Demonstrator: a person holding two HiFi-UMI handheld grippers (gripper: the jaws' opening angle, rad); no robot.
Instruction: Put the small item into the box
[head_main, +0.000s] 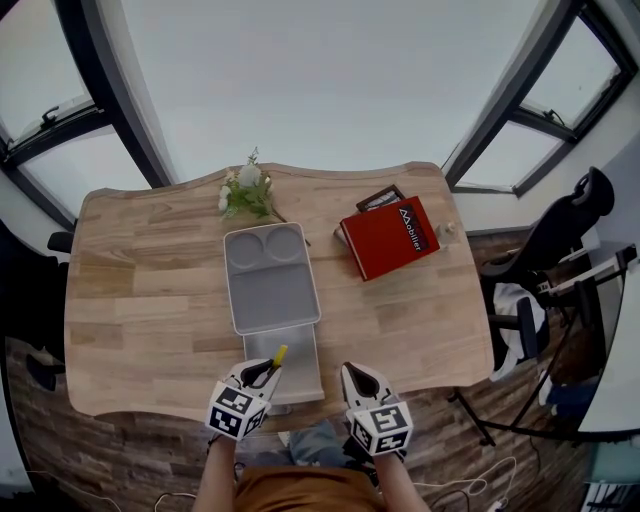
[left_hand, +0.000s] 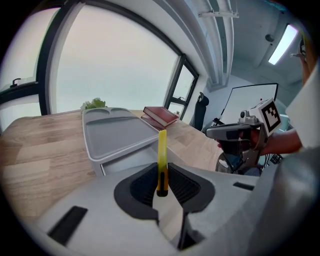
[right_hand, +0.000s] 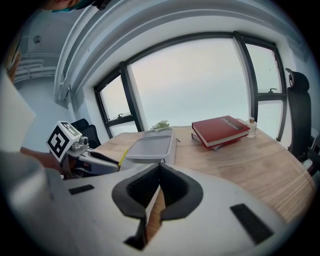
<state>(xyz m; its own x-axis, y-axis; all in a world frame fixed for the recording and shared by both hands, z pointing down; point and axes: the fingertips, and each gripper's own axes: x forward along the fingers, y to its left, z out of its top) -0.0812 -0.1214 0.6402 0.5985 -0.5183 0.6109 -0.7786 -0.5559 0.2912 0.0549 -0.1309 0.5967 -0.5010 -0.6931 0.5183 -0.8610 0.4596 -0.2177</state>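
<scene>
Pinches one small yellow item (left_hand: 161, 149) in left gripper (head_main: 262, 373) over one grey box (head_main: 306, 362) at table (head_main: 150, 300) near edge. Shows jaws together, empty, on right gripper (right_hand: 160, 170).

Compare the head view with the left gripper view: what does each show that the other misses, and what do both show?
Only the head view: the marker cube on the left gripper, and the small bottle beside the red book. Only the left gripper view: the ceiling light, and that gripper's fingers pressed on the dark lower end of the yellow item. Both: the wooden table, grey box, red book, plant, yellow item and right gripper.
</scene>
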